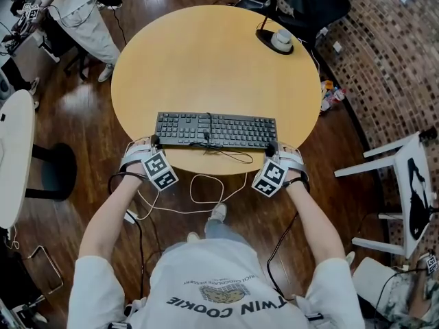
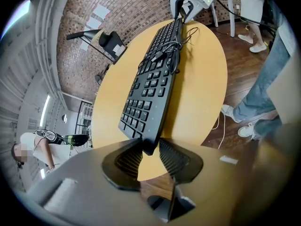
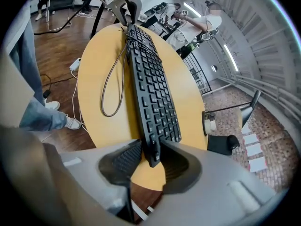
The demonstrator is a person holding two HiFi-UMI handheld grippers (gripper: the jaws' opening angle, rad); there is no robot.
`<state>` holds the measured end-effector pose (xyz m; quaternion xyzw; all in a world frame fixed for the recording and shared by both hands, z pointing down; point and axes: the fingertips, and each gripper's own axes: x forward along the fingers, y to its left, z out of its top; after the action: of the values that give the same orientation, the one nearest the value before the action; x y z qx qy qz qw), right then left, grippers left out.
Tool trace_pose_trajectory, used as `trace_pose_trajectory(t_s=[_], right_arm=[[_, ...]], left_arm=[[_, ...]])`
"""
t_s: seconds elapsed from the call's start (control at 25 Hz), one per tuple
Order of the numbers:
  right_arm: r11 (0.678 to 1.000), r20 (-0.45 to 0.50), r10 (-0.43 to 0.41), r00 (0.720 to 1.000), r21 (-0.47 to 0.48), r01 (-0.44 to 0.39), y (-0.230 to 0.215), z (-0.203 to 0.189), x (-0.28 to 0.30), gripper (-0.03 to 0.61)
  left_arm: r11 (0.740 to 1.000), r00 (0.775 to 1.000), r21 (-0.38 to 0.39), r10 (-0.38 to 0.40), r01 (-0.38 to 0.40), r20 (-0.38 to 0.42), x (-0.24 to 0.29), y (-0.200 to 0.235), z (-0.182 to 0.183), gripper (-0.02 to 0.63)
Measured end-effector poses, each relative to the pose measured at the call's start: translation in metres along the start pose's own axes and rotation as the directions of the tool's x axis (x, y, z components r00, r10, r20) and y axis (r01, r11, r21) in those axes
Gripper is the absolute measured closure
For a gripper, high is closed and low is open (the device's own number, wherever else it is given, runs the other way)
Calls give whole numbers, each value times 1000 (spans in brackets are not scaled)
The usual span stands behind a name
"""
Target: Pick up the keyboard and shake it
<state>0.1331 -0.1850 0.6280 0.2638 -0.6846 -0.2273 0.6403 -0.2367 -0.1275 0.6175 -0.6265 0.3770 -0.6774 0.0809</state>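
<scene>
A black keyboard (image 1: pixel 216 129) lies along the near edge of the round wooden table (image 1: pixel 212 60), its black cable (image 1: pixel 230 157) looped in front of it. My left gripper (image 1: pixel 153 141) is at the keyboard's left end and my right gripper (image 1: pixel 271 146) at its right end. In the left gripper view the keyboard (image 2: pixel 153 84) runs away from the left gripper (image 2: pixel 149 149), whose ribbed pads press on its end. In the right gripper view the right gripper (image 3: pixel 153 159) likewise clamps the end of the keyboard (image 3: pixel 150 84). Each view shows the other gripper at the far end.
A black base with a white object (image 1: pixel 278 41) sits at the table's far right. A white cable (image 1: pixel 206 197) hangs below the near edge. A person (image 1: pixel 75 12) stands at the far left, a white chair (image 1: pixel 405 184) at the right, another table (image 1: pixel 14 156) at the left.
</scene>
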Motion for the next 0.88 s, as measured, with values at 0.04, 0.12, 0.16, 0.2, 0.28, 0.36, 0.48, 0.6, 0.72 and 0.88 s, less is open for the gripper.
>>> trace_pose_trajectory(t_s=[0.04, 0.12, 0.16, 0.2, 0.28, 0.36, 0.48, 0.6, 0.72, 0.88], right_arm=[[1000, -1, -2, 1000, 10, 2, -1, 0, -2, 456], [999, 3, -1, 1000, 48, 1, -2, 2, -10, 456], [997, 7, -2, 1000, 76, 1, -2, 3, -17, 456], [994, 14, -4, 1000, 108, 3, -2, 5, -26, 456], [986, 31, -10, 999, 169, 4, 0, 10, -47, 456], [977, 42, -2, 999, 213, -7, 9, 15, -67, 456], [966, 62, 7, 998, 256, -22, 29, 25, -100, 456], [950, 95, 7, 995, 311, -36, 54, 39, -134, 456], [917, 135, 9, 991, 394, -62, 77, 52, -166, 456], [850, 203, 39, 978, 508, -139, 110, 74, -204, 456]], left_arm=[[1000, 1000, 1, 1, -1, -3, -1, -1, -1, 492], [1000, 1000, -11, -2, 2, -3, -5, -2, -4, 492], [1000, 1000, -24, -3, 3, 0, -8, -2, -5, 492], [999, 1000, -43, -6, 6, 6, -12, -4, -7, 492], [995, 999, -102, -13, 16, 33, -25, -8, -9, 500], [986, 997, -165, -7, 19, 76, -43, -12, -7, 549], [972, 989, -235, 12, 24, 150, -76, -21, 0, 601], [952, 972, -301, 15, 59, 236, -109, -36, 10, 606], [925, 946, -358, -6, 129, 325, -138, -61, 24, 606], [875, 903, -425, -32, 232, 428, -178, -93, 36, 606]])
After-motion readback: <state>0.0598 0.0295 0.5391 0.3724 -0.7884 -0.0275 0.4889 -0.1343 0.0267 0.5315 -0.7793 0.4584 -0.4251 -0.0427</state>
